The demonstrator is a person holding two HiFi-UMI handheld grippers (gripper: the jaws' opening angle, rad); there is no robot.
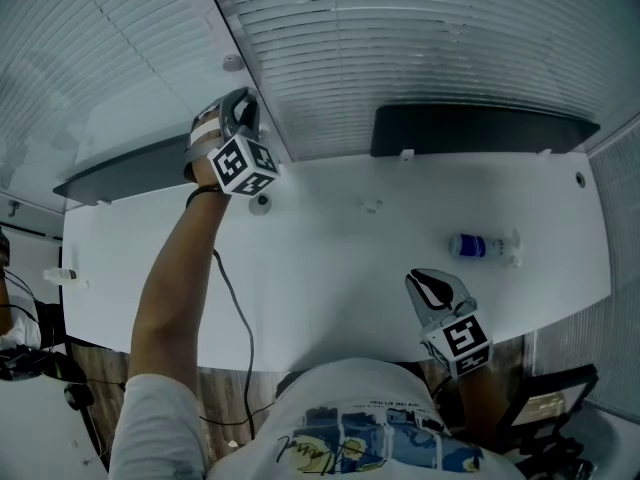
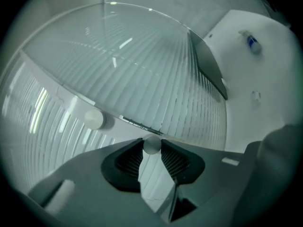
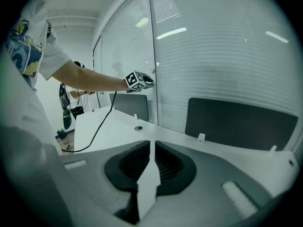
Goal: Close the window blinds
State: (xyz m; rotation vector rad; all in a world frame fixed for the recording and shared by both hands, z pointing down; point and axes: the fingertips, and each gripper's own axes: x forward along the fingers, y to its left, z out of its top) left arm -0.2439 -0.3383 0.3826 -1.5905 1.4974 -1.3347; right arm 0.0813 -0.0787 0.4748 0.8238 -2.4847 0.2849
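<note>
The left gripper [image 2: 152, 151], at the bottom centre of its own view, has its jaws closed on a small round white knob [image 2: 151, 144], which the pad tips pinch from either side. In the head view this gripper is raised to the upper left, against the upright window frame [image 1: 243, 38]. The knob sits at the lower edge of the blinds [image 2: 156, 79], whose slats fill the frame above it; a second round knob [image 2: 94, 118] sits just to its left.

This looks like the turning step. The pinch is shallow, right at the tips, so the grip should stay firm and the roll should run about the knob's own axis. Pulling sideways would likely slip the ball out. The slats on the left still show bright gaps, which should narrow as a check.

The right gripper [image 3: 151, 148] is closed on nothing, low over the white desk [image 1: 330, 258].
</note>
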